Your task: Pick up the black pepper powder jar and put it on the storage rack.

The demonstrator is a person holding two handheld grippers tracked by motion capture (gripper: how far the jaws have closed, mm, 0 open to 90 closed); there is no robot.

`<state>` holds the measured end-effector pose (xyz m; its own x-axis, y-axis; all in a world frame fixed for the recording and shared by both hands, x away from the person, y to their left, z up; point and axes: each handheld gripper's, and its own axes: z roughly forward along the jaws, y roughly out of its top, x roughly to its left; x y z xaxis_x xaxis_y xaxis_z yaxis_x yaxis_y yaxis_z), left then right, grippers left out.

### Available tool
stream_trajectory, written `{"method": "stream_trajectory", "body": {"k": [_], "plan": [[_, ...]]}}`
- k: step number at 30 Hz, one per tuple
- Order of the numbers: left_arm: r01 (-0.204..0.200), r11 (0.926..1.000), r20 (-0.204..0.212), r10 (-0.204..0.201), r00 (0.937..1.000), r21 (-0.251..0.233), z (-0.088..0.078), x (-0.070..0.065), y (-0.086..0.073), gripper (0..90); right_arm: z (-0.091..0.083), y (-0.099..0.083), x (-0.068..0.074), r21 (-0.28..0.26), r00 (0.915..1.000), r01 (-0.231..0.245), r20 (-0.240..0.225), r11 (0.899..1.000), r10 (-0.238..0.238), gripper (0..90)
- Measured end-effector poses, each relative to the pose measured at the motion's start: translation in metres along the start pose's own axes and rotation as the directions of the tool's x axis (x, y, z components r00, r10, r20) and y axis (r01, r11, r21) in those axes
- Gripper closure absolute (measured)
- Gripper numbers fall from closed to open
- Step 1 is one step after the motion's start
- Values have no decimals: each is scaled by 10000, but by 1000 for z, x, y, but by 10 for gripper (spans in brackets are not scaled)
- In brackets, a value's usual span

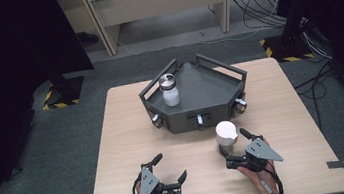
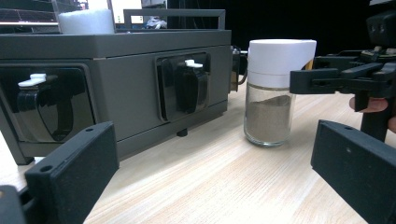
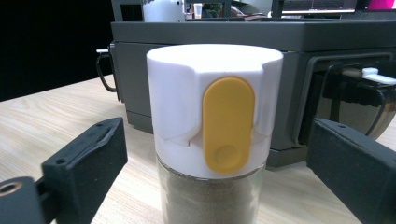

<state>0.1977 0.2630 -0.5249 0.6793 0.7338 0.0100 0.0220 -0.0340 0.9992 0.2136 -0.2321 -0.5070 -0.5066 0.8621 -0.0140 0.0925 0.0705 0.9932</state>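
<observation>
Jaws of my right gripper (image 1: 237, 147) stand wide apart with nothing between the pads yet; the spice jar (image 1: 226, 135) sits upright on the table (image 1: 114, 135) just beyond them, squarely between the two jaws in the right gripper view. Its long axis is vertical, white cap (image 3: 215, 107) on top, yellow tab (image 3: 228, 131) facing my right gripper, brown powder (image 2: 269, 121) filling the lower glass. I judge a short forward advance and a level closure would take it; the right hand is clearly the nearer.

My left gripper (image 1: 170, 170) rests near-left on the table, also spread open and empty, well apart from the jar.

Farther off stands the grey tray (image 1: 210, 99), just beyond the jar; its front wall with latches (image 2: 187, 84) limits any overshoot. A second jar (image 1: 169, 90) stands inside the tray at far left.
</observation>
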Motion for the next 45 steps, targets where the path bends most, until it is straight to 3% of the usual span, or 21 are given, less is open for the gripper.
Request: {"method": "stream_trajectory", "body": {"k": [29,45], "plan": [[33,10000,3,-33,10000,-43,0,-1,1,3,24,8,3,697,9997,244,27,9973,-246,287],[48,10000,-32,-48,10000,-25,0,-1,1,5,20,10,7,673,9994,303,125,9973,-312,302]]}}
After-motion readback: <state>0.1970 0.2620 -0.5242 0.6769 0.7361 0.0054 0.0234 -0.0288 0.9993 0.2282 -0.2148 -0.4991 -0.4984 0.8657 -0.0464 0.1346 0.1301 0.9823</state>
